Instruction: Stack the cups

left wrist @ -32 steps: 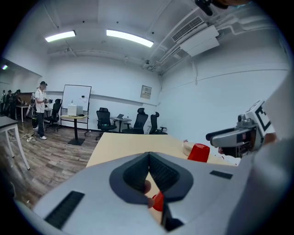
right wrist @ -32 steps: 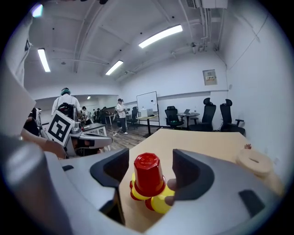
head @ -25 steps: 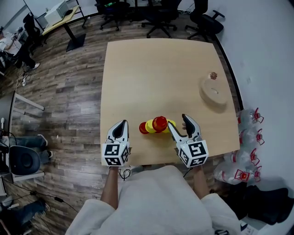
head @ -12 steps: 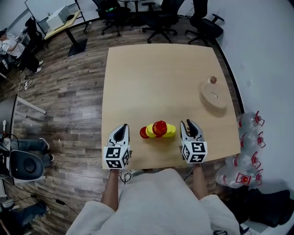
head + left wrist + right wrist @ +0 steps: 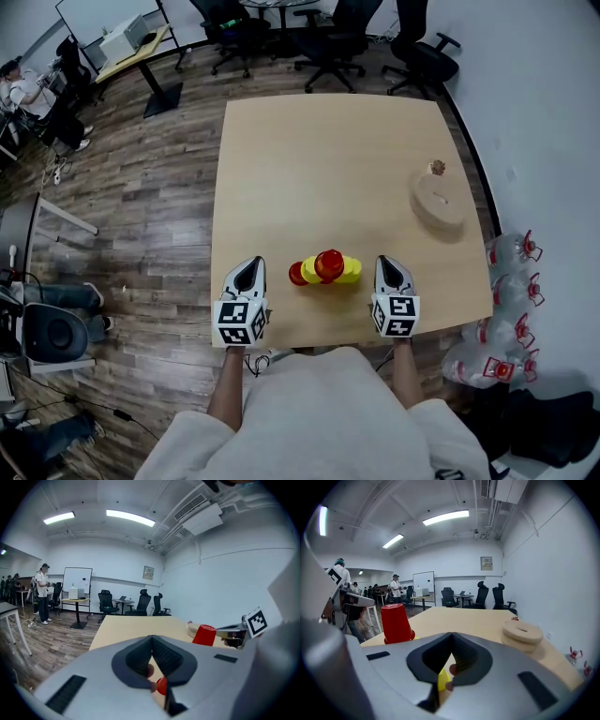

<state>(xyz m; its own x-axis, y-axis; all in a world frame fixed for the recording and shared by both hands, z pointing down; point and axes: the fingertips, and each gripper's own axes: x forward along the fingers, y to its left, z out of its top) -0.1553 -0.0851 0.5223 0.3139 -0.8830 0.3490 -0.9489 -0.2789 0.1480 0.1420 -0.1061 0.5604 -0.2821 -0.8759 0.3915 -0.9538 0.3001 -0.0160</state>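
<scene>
A cluster of red and yellow cups (image 5: 324, 269) sits near the table's front edge, with an upside-down red cup (image 5: 329, 264) on top of the yellow ones. A smaller red cup (image 5: 296, 273) lies at the cluster's left and a yellow one (image 5: 350, 270) at its right. My left gripper (image 5: 250, 265) rests left of the cluster, shut and empty. Right of the cups, my right gripper (image 5: 389, 263) has just been closing and is now shut with nothing between its jaws. The right gripper view shows the red cup (image 5: 396, 623) standing ahead to the left.
A round wooden disc (image 5: 438, 200) with a small object (image 5: 437, 168) beside it lies near the table's right edge (image 5: 473, 234). Water bottles (image 5: 509, 281) stand on the floor to the right. Office chairs (image 5: 328, 28) stand beyond the far edge.
The right gripper's jaws went from wide open to shut, and it sank and drew back beside the cups. The left gripper and the cups kept still.
</scene>
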